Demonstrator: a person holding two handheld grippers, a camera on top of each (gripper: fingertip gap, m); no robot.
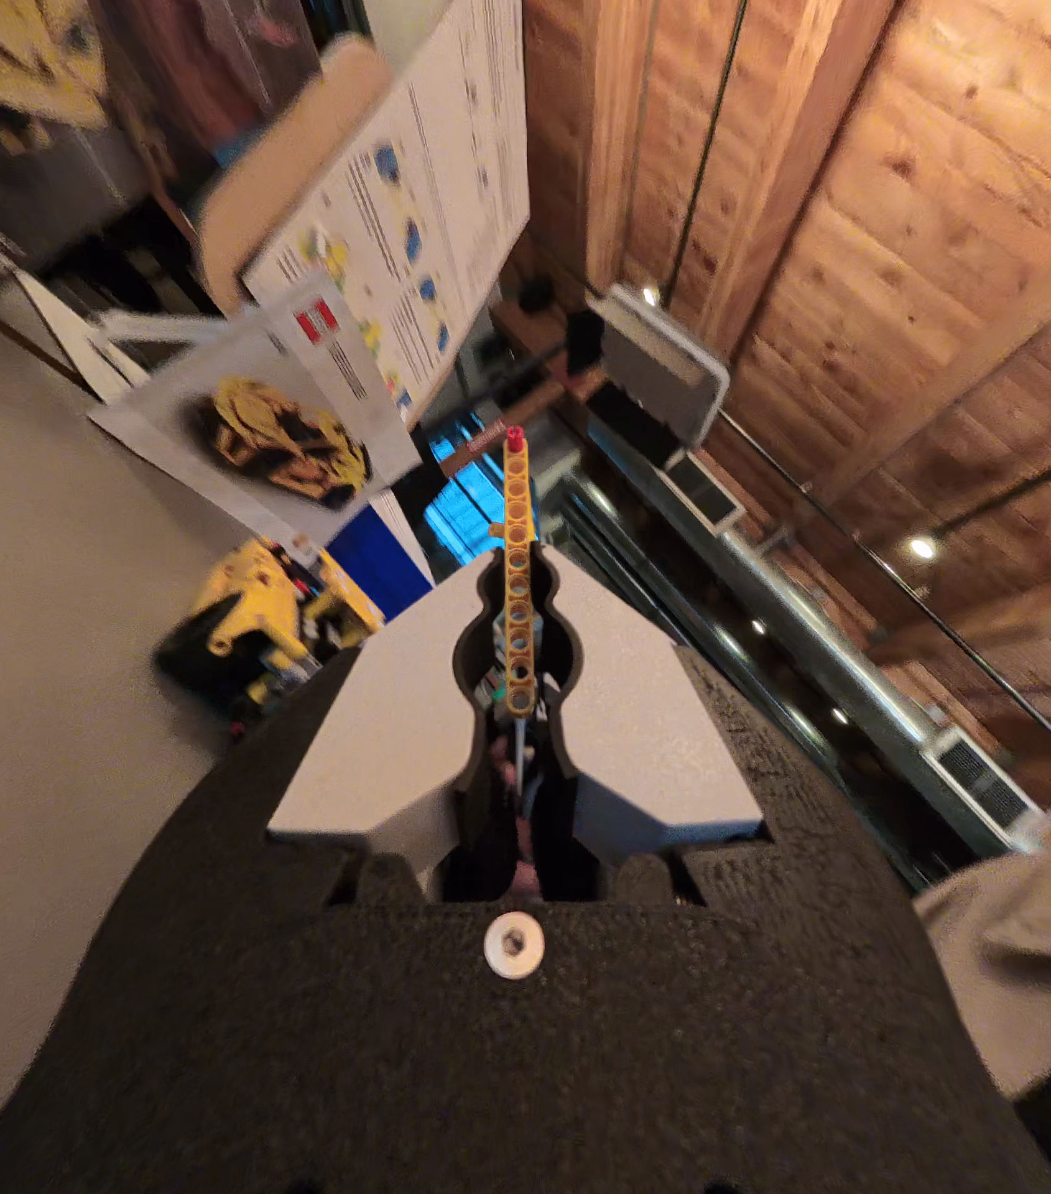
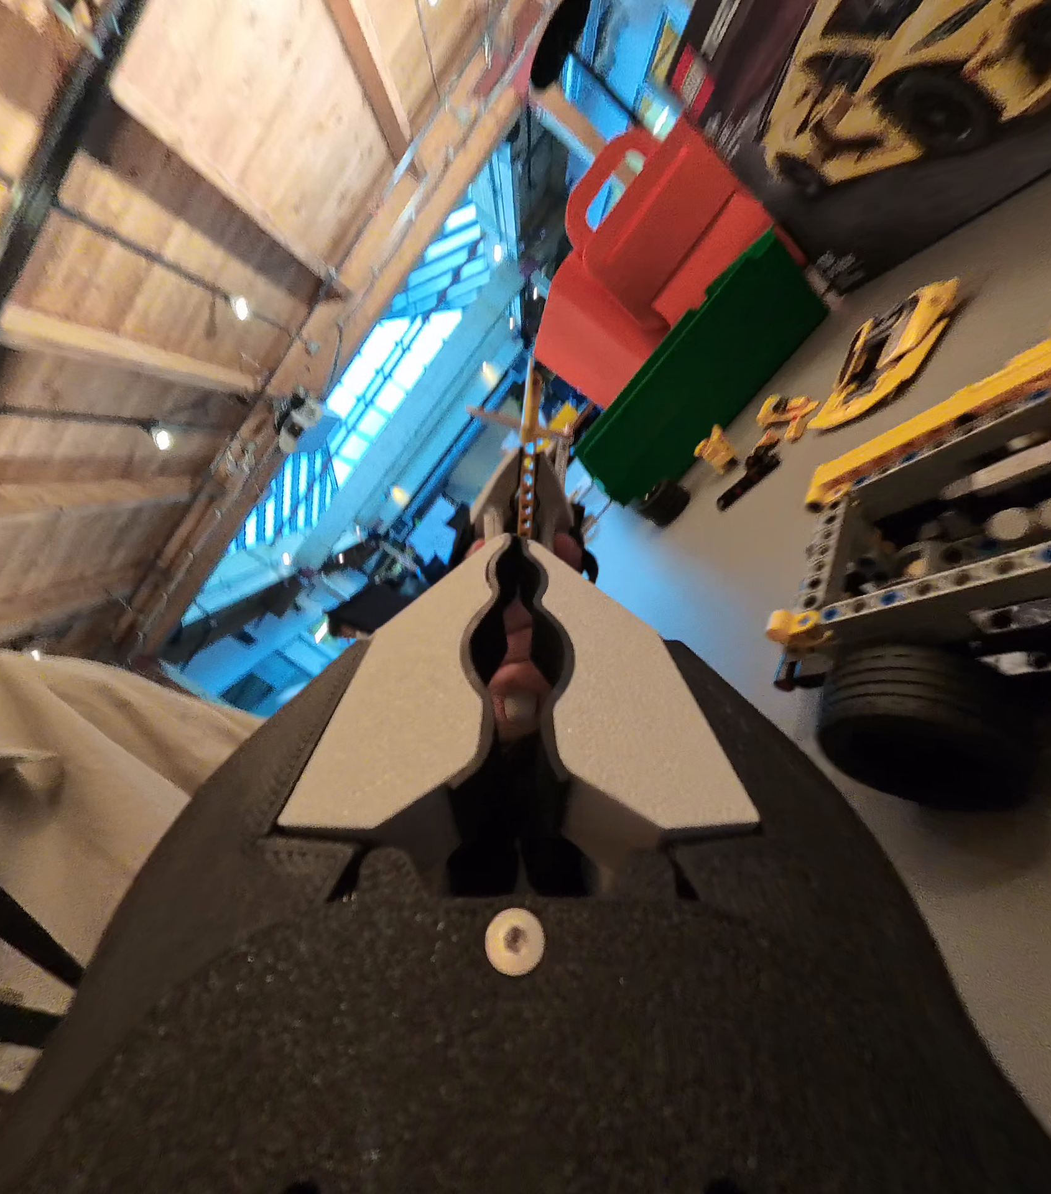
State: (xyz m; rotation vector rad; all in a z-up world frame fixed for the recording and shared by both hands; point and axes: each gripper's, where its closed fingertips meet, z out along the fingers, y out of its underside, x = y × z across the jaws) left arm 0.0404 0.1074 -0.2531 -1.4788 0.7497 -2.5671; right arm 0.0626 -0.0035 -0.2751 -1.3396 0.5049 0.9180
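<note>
We see our left gripper (image 1: 518, 568) mid-frame, jaws pinching a yellow holed beam (image 1: 518, 581) upright, red pin (image 1: 514, 437) at its top, our right gripper (image 2: 520, 549) with jaws pressed together just below that beam (image 2: 528, 497), booklet (image 1: 264, 420) upper left, car model (image 2: 936, 581) on counter (image 2: 736, 581) at right

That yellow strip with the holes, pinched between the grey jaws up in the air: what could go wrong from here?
1. The yellow beam is long and thin, and the left gripper pinches it edge-on, so it might twist or slip out.
2. The red pin at its far tip looks small and could pop off.
3. The right gripper meets the same beam, so opposing pulls may bend it.
</note>
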